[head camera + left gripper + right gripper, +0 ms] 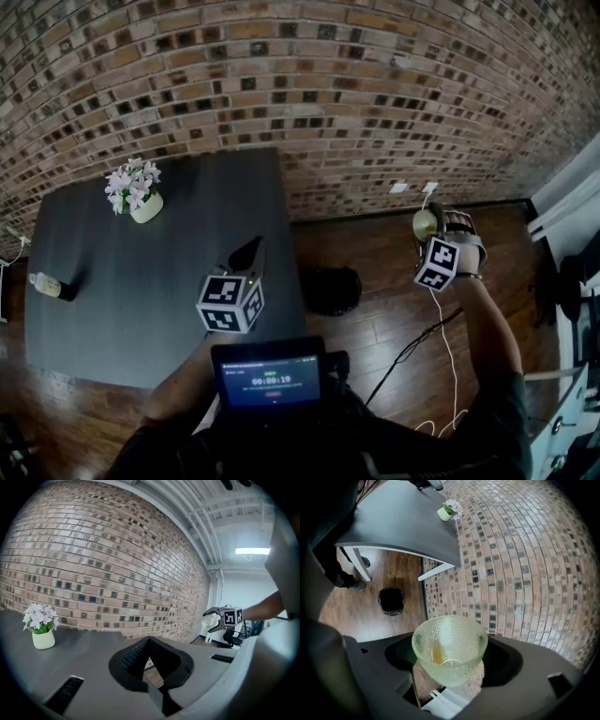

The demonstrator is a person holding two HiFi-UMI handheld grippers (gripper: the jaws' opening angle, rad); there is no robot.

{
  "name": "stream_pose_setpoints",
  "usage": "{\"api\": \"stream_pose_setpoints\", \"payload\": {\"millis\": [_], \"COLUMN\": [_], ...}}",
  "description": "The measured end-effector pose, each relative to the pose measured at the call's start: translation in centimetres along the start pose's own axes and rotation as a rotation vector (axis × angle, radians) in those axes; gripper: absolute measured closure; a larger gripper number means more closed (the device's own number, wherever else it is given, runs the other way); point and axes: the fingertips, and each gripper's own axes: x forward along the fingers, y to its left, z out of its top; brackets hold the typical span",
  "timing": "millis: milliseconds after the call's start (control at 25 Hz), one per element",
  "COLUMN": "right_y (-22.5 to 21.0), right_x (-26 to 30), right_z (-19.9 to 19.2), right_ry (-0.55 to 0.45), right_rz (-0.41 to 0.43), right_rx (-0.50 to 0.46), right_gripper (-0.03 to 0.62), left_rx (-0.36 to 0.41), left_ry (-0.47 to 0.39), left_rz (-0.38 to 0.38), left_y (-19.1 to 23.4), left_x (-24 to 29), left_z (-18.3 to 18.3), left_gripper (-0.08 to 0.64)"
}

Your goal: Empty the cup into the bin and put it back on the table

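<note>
My right gripper [429, 228] is shut on a pale green dimpled glass cup [425, 224], held above the wooden floor to the right of the table. In the right gripper view the cup [450, 648] sits between the wide-set jaws with its mouth towards the camera and a small amber trace at its bottom. The black bin [333, 289] stands on the floor beside the table's right edge, to the left of and below the cup; it also shows as the bin [391, 601] in the right gripper view. My left gripper [248, 251] hovers over the dark table [141, 281] near its right edge, fingertips together, holding nothing.
A white pot of pale flowers [136, 192] stands at the table's back left, and a small bottle [52, 286] lies at its left edge. The brick wall [309, 84] runs behind. Cables [441, 337] trail across the floor under my right arm. A chair [567, 281] is at the far right.
</note>
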Motion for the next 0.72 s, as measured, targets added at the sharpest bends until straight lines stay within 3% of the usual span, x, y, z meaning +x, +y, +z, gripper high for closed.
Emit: {"api": "stream_pose_setpoints", "payload": {"millis": [720], "right_y": [-0.7], "right_x": [-1.0], "right_z": [-0.3], "right_ry": [0.058], "right_rz": [0.008], "right_rx": [-0.143], "right_gripper": [0.198], "left_rx": [-0.04], "left_ry": [0.005], "left_rz": [-0.011], "left_y": [-0.2], "left_x": [-1.6], "left_z": [-0.6], "left_gripper": [0.56]}}
